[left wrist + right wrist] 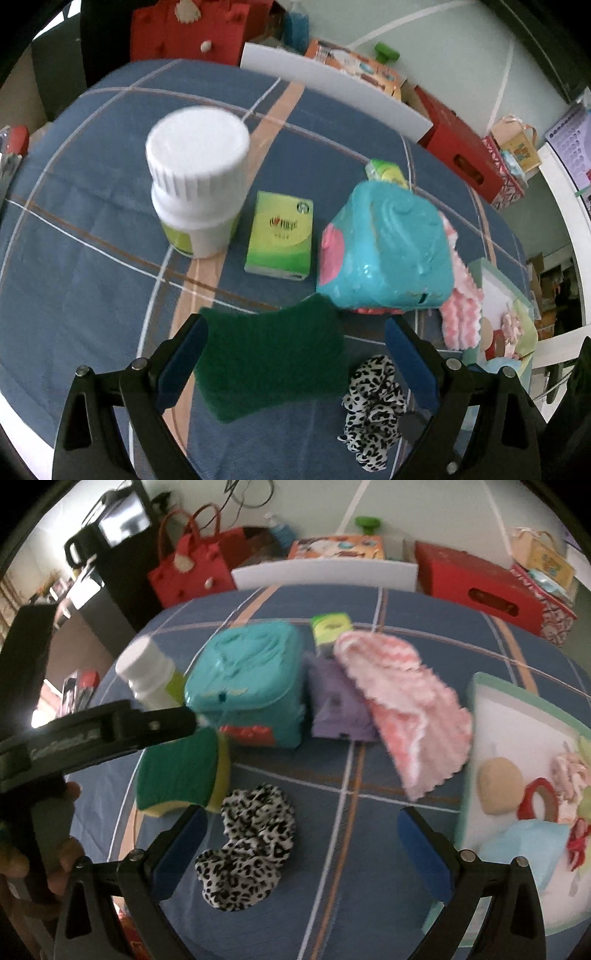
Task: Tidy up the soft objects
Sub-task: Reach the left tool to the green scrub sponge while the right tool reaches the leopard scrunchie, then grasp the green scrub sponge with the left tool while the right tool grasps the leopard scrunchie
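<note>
A green-topped yellow sponge [271, 356] lies on the blue checked tablecloth [92, 221], between the fingers of my open left gripper [295, 332]; it also shows in the right wrist view [181, 773]. A leopard-print scrunchie [251, 843] lies beside it, between the fingers of my open right gripper [303, 830], and shows in the left wrist view [373, 402]. A pink fluffy cloth [402, 705] drapes over a purple pack [336, 705]. A teal wipes pack [247, 679] stands behind the sponge. My left gripper [110, 731] reaches over the sponge in the right wrist view.
A white bottle [197, 177] and a green tissue pack [280, 236] stand on the cloth. A white tray with a teal rim [517, 709] holding small items sits at the right. Red bags and boxes [480, 579] line the far wall.
</note>
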A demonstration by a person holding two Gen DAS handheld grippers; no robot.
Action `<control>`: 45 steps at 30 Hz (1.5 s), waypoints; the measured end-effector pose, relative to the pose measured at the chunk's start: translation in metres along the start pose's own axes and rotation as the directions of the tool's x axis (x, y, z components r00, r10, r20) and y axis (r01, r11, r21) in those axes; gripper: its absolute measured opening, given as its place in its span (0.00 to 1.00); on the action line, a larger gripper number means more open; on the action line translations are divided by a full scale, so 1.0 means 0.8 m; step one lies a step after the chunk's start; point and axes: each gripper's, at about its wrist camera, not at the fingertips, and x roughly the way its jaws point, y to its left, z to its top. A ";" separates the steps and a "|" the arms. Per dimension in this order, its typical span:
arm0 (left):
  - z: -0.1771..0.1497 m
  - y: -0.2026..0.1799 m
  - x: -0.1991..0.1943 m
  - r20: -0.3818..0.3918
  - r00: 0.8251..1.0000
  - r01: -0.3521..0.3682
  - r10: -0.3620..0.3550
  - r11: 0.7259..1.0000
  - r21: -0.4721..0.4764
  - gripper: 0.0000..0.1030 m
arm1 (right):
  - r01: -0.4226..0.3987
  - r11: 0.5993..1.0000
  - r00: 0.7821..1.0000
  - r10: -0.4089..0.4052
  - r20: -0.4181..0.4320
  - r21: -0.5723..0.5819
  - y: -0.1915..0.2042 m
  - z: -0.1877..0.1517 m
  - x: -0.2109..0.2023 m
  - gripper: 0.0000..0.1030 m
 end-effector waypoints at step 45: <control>-0.020 0.068 0.013 -0.065 0.994 0.076 -0.086 0.987 -0.145 0.57 | -0.039 0.998 0.991 0.031 -0.134 -0.056 0.018 -0.022 0.062 0.51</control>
